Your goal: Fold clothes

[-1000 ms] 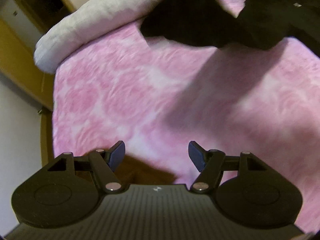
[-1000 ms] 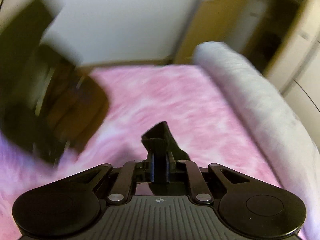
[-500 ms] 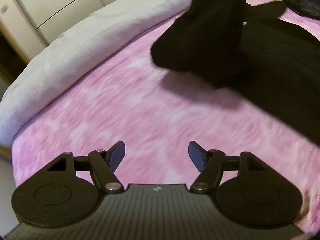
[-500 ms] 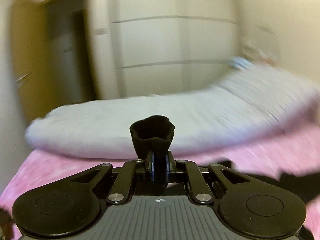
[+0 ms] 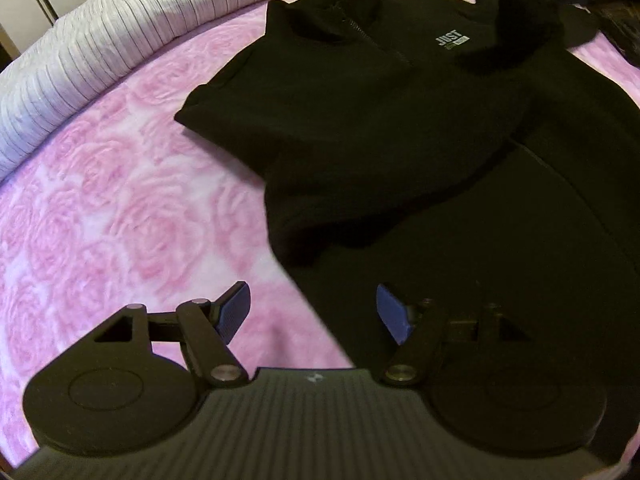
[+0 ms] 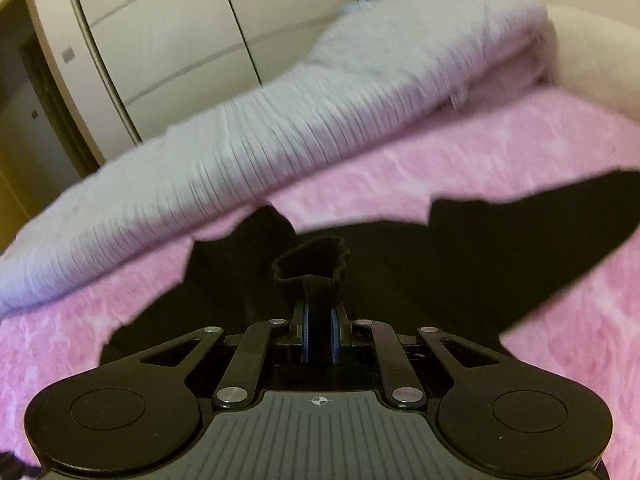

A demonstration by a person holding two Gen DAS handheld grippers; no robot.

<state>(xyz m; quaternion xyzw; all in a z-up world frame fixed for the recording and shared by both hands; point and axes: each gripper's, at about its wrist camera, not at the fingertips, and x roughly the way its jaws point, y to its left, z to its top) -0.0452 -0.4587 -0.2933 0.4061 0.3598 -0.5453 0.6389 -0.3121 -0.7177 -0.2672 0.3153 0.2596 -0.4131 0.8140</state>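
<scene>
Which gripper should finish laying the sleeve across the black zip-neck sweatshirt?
Right. The right gripper already has its jaws shut on the ribbed black sleeve cuff above the black zip-neck sweatshirt. The left gripper is open, empty, near the hem.

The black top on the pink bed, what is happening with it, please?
A person is folding a black zip-neck top laid out on a pink rose-patterned blanket, using a hand-held gripper in each hand. The right gripper is shut on a ribbed cuff of the top. The left gripper is open and holds nothing, above the edge of the black fabric. One sleeve lies folded across the body. A grey ribbed duvet lies along the bed's far side.
</scene>
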